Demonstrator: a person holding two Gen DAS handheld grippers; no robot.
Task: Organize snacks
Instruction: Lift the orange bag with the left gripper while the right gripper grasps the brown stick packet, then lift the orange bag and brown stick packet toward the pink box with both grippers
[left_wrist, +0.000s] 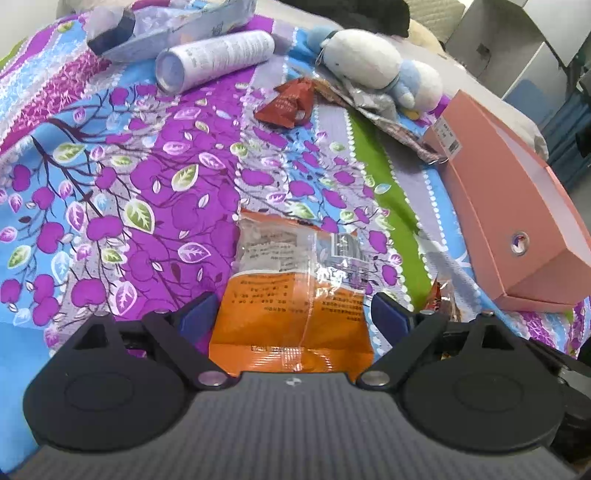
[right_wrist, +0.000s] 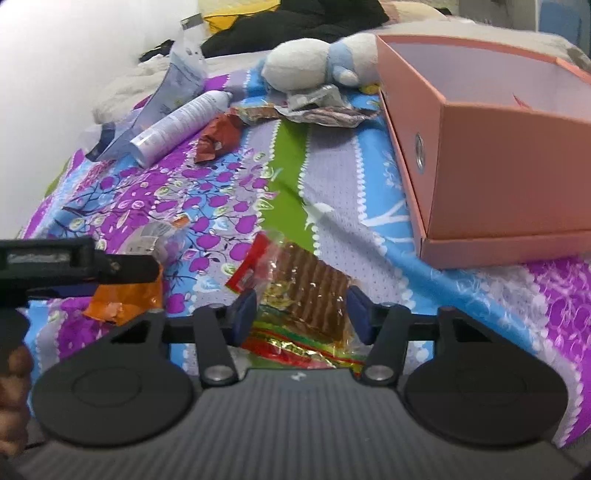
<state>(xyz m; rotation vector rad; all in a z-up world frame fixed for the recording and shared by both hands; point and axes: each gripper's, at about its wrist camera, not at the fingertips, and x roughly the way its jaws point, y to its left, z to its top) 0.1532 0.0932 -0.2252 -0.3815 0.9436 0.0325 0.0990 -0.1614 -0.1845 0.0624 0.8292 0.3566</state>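
Note:
An orange and clear snack packet (left_wrist: 295, 295) lies flat on the flowered bedsheet (left_wrist: 147, 192), between the blue pads of my left gripper (left_wrist: 293, 314). The jaws stand wide, with the pads just off the packet's sides. In the right wrist view a clear packet of brown ridged biscuits with red and green print (right_wrist: 306, 291) sits between the pads of my right gripper (right_wrist: 301, 314), and both pads touch its sides. The orange packet (right_wrist: 129, 299) shows at the left there, under the black body of the other gripper. A red snack packet (left_wrist: 286, 105) lies farther back.
An open pink cardboard box (right_wrist: 498, 166) stands on the bed to the right, close to the biscuits. A white tube (left_wrist: 214, 61), a torn pale pouch (left_wrist: 177, 29), a white and blue plush toy (left_wrist: 373, 62) and crumpled wrappers (right_wrist: 321, 107) lie at the far side.

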